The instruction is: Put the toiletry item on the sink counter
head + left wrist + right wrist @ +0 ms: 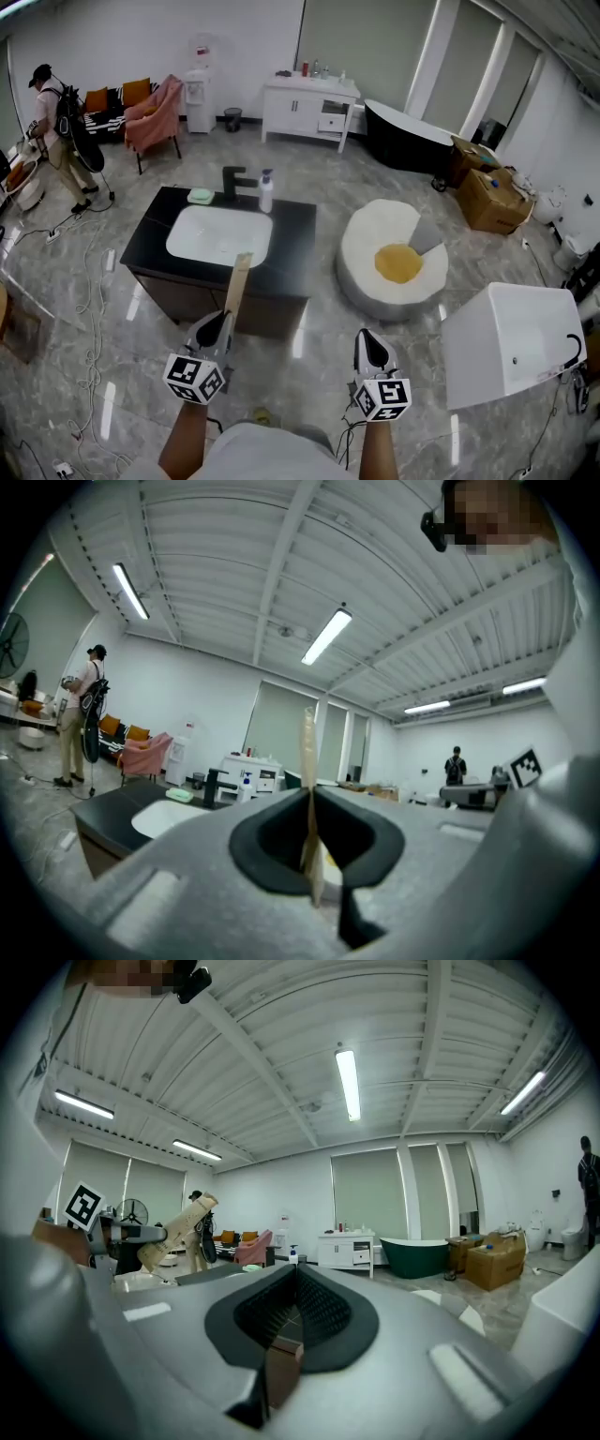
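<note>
Head view takes in the whole room. The left gripper (225, 321) is clamped on a long, flat, tan toiletry item (236, 284), which sticks out ahead of the jaws. The item's far end overlaps the near edge of the black sink counter (291, 239) in this view, but it is held in the air, not lying on the counter. The right gripper (365, 337) has its jaws together with nothing in them.

On the counter I count one white rectangular basin (220, 234), one black faucet (232, 181), one white pump bottle (266, 190) and one pale green soap piece (200, 196). Beyond the counter are one round white tub with a yellow centre (380, 272), one dark bathtub (408, 139), one white vanity cabinet (307, 105), two cardboard boxes (487, 192) and one pink armchair (153, 117). One person with a backpack (58, 127) stands at far left.

Left gripper view shows what the head view cannot. The item appears edge-on, a thin pale strip pinched where the two dark pads (267, 841) meet. A second person (456, 762) stands far off across the room.

Right gripper view confirms those jaws meet, its ribbed pads (323, 1307) touching with nothing between. It also catches the item from the side, as a broad tan bar at left.
</note>
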### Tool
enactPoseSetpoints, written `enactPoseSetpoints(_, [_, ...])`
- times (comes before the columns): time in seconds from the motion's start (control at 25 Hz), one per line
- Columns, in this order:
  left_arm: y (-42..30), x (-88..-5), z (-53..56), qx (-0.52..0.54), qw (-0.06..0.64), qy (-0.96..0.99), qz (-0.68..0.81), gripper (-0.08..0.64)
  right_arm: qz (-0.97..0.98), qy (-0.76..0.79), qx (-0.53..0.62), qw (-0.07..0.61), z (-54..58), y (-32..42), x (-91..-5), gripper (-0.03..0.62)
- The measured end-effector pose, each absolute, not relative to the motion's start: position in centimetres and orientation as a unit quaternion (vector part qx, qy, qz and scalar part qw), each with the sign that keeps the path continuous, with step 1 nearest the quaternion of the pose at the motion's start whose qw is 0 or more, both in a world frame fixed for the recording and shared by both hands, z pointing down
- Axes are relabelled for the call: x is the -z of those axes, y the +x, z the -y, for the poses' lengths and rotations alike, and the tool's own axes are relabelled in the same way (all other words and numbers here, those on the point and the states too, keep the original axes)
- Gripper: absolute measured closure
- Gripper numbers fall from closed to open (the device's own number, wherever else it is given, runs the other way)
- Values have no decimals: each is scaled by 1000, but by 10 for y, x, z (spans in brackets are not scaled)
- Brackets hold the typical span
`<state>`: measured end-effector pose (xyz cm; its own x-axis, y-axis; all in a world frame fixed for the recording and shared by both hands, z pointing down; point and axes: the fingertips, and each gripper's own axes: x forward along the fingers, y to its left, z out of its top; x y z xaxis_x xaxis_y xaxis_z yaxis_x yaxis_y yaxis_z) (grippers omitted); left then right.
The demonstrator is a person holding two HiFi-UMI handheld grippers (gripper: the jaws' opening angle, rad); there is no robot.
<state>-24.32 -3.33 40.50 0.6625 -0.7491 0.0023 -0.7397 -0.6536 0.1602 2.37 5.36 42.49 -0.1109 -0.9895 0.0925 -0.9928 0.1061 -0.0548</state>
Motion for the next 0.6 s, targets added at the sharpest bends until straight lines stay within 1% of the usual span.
enactPoseSetpoints(0.48, [-228, -410, 82, 26, 76, 918, 389, 552, 728, 683, -56, 14, -17, 39, -425, 589])
enactPoseSetpoints(0.6, [-219, -417, 97, 25, 85, 920, 382, 552, 725, 686, -61, 10, -1, 45, -428, 589])
